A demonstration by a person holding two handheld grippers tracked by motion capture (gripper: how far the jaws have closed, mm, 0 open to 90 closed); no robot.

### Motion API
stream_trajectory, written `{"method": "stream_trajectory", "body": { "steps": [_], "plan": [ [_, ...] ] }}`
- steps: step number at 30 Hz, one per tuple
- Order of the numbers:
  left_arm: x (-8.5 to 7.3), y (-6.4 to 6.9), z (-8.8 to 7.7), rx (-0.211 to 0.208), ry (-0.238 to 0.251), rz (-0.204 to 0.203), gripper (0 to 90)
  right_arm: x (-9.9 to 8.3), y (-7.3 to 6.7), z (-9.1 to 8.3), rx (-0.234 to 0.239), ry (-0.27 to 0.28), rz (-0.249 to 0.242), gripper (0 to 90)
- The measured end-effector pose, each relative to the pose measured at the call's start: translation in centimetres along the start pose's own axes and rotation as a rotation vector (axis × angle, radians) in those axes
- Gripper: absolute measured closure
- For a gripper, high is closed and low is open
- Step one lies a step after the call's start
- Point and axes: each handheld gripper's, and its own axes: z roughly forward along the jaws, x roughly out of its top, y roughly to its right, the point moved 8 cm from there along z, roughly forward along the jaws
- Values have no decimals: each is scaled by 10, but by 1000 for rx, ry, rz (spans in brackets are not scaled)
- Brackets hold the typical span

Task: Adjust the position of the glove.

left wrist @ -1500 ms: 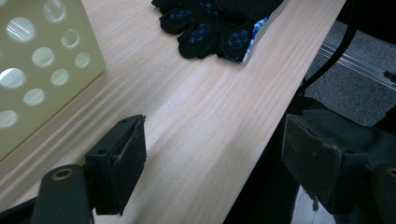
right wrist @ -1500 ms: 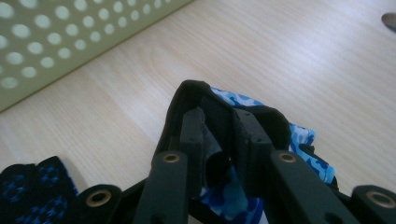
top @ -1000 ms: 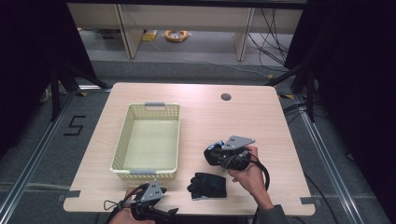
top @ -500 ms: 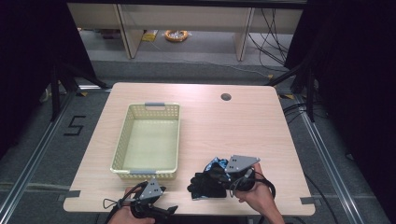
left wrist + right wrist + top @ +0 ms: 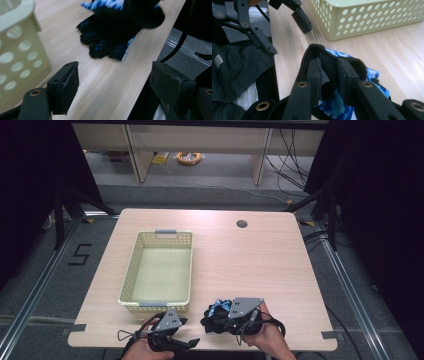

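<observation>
The basket sits on the left half of the table, a pale yellow plastic tub with rows of round holes in its walls and grey grips at both short ends, and nothing lies in it, so the job of filling it looks barely begun. Just in front of its near wall the left gripper hangs at the table's edge with its jaws wide apart and nothing between them; its own view shows bare wood grain under the two foam-faced pads. To the right of it lies the glove, a soft knitted black thing with a blue camouflage patch and small blue grip dots, bunched near the front edge. The right gripper has its jaws narrowed and inside the black cuff, stretching it from within. Lifting the glove and carrying it over to the basket is, I judge, what remains
</observation>
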Motion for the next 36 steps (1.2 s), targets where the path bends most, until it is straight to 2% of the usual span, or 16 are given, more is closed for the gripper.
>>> {"method": "stream_trajectory", "body": {
  "steps": [1, 3, 11, 12, 13, 14, 16, 19, 20, 21, 22, 23, 27, 30, 33, 36],
  "plan": [
    [5, 1, 2, 3, -6, 32, 242, -1, 0, 1, -3, -7, -5, 741],
    [7, 2, 4, -4, -9, 28, 257, -2, -1, 2, 2, -15, 5, 740],
    [10, 4, 14, -12, -28, 51, 271, -4, -5, 8, 45, -52, -71, 732],
    [9, 5, 15, -15, -24, 25, 272, -9, -6, 11, 59, -68, -69, 722],
    [7, 1, 14, -11, -38, 57, 273, -12, -6, 13, 64, -75, -61, 718],
    [6, 2, 14, -12, -38, 27, 274, -15, -6, 14, 72, -75, -54, 709],
    [5, -1, 13, -10, -51, 54, 273, -22, -9, 16, 98, -86, -44, 675],
    [4, -3, 12, 0, -46, 22, 273, -25, -10, 16, 93, -63, -14, 618],
    [5, -5, 11, 3, -46, 43, 274, -24, -12, 14, 95, -53, -3, 580],
    [7, -3, 11, 2, -32, 6, 275, -24, -12, 12, 80, -47, 17, 529],
    [9, -7, 9, 9, -38, 49, 275, -23, -11, 8, 57, -35, 58, 517],
    [10, -4, 8, 2, -28, 4, 276, -22, -10, 4, 35, -24, 94, 518],
    [13, -5, 10, 14, -37, 9, 276, -32, 7, -21, -92, 11, 355, 529],
    [15, -1, 16, -13, -44, -2, 291, -51, 19, -35, -214, -7, 538, 535],
    [16, 5, 23, -33, -51, -25, 299, -61, 28, -35, -230, -6, 564, 536],
    [16, 5, 27, -37, -70, -8, 305, -61, 30, -28, -220, -11, 592, 541]
  ]
}}
